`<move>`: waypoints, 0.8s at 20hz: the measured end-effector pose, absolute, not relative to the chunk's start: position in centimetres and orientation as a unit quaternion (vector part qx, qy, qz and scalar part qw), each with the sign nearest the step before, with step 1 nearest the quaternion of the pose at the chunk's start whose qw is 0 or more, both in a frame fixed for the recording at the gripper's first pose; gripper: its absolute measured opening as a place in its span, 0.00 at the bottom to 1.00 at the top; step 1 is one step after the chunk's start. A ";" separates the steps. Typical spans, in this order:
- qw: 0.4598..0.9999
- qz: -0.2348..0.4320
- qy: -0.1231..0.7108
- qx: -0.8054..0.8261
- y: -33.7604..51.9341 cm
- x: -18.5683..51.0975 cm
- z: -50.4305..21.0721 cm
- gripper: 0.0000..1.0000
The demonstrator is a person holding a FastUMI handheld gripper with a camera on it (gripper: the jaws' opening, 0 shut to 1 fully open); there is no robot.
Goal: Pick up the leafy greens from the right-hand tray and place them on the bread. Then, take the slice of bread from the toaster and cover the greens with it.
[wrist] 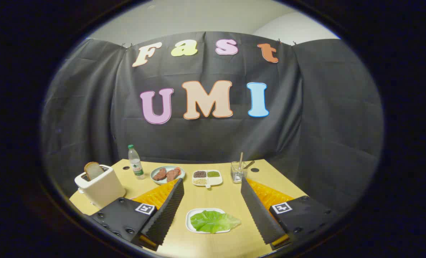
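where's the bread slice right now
The bread slice stands in the white toaster, beyond the open gripper off its left finger, beside the water bottle.

Hand-held gripper [211, 186] level above the table, fingers wide apart, empty.

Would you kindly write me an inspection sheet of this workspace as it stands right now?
Surface: light wooden table, with two dark round holes near its far edge.
Job's things: leafy greens lie on a white tray between the claw's fingers; a slice of bread stands up out of the white toaster at the left.
Clutter: water bottle, plate of meat slices, divided dish of grains, glass with sticks, all beyond the fingers.
Grippers: claw open, fingers spread either side of the greens, touching nothing.
Cables: nothing seen.
Surroundings: black cloth wall behind the table.
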State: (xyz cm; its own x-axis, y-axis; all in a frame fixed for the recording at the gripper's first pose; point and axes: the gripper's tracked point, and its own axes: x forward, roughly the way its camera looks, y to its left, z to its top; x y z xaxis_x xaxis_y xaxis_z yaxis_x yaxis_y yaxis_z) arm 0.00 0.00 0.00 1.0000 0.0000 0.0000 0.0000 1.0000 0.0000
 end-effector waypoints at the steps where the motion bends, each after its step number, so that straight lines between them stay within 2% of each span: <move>1: 1.000 0.005 0.000 0.005 0.0 0.1 -0.1 1.00; 16: 0.999 0.046 0.010 0.008 0.0 0.8 -1.9 1.00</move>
State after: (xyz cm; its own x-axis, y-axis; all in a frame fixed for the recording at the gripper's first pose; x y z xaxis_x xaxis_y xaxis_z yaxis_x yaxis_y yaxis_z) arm 0.77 -0.03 -1.90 0.9955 0.0926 -0.0187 -0.0922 0.9956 0.0176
